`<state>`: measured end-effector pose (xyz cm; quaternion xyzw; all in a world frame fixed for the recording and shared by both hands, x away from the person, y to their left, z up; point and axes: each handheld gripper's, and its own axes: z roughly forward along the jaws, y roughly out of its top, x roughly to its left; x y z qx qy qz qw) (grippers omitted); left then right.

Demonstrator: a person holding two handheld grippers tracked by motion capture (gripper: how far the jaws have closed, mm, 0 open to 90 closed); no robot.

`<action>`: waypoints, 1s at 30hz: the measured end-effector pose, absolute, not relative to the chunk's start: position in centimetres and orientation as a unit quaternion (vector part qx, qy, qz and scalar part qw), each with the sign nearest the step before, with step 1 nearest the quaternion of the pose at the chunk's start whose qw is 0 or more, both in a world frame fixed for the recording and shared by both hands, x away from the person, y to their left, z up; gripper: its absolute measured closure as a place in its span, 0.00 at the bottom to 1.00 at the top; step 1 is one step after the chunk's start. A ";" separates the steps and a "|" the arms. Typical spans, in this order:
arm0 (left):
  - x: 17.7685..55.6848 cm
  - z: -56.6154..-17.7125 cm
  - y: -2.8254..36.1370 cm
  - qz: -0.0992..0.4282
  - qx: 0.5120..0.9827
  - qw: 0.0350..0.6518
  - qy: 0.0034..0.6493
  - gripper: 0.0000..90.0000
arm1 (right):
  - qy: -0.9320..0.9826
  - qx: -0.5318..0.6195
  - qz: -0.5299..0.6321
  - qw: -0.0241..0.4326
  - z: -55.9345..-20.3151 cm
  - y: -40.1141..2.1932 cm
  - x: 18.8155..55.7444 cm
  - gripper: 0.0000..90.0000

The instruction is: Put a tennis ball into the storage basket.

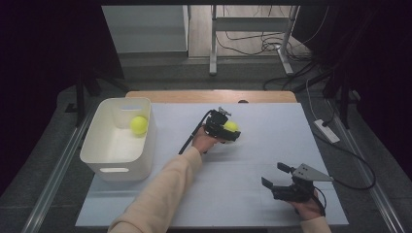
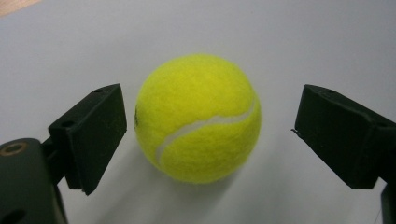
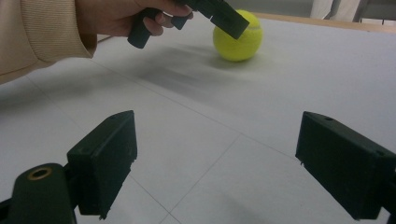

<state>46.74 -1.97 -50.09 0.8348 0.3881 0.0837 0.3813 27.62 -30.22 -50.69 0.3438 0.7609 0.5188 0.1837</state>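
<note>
A yellow tennis ball [image 1: 231, 126] rests on the white table cover near the middle of the table. My left gripper [image 1: 232, 131] reaches over it from the left. In the left gripper view the ball [image 2: 198, 119] sits between the two black jaws of the left gripper [image 2: 210, 135], with a gap on each side, so the jaws are open and not touching it. My right gripper [image 1: 273, 174] stands open near the front right of the table, holding nothing. In the right gripper view the jaws of the right gripper [image 3: 212, 168] frame bare table, and the ball [image 3: 238, 37] lies farther off under the other gripper.
A white plastic bin [image 1: 124, 170] stands at the left of the table with a second tennis ball [image 1: 139, 125] inside it. The table's wooden far edge [image 1: 209, 95] shows beyond the white cover. Cables and a power strip [image 1: 326, 130] lie on the floor to the right.
</note>
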 end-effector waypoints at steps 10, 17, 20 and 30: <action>47.3 -50.8 -2.4 0.077 0.835 0.371 0.400 0.11 | 0.760 0.345 0.519 0.184 -50.7 -30.3 27.6 0.14; 47.5 -51.0 -2.3 0.069 0.834 0.367 0.406 0.24 | 0.759 0.346 0.520 0.184 -50.7 -30.3 27.7 0.14; 47.4 -50.9 -2.3 0.074 0.834 0.362 0.410 0.29 | 0.759 0.347 0.520 0.184 -50.7 -30.4 27.7 0.14; 47.2 -50.4 -1.9 0.073 0.841 0.355 0.402 0.30 | 0.758 0.346 0.521 0.185 -50.7 -30.4 27.7 0.14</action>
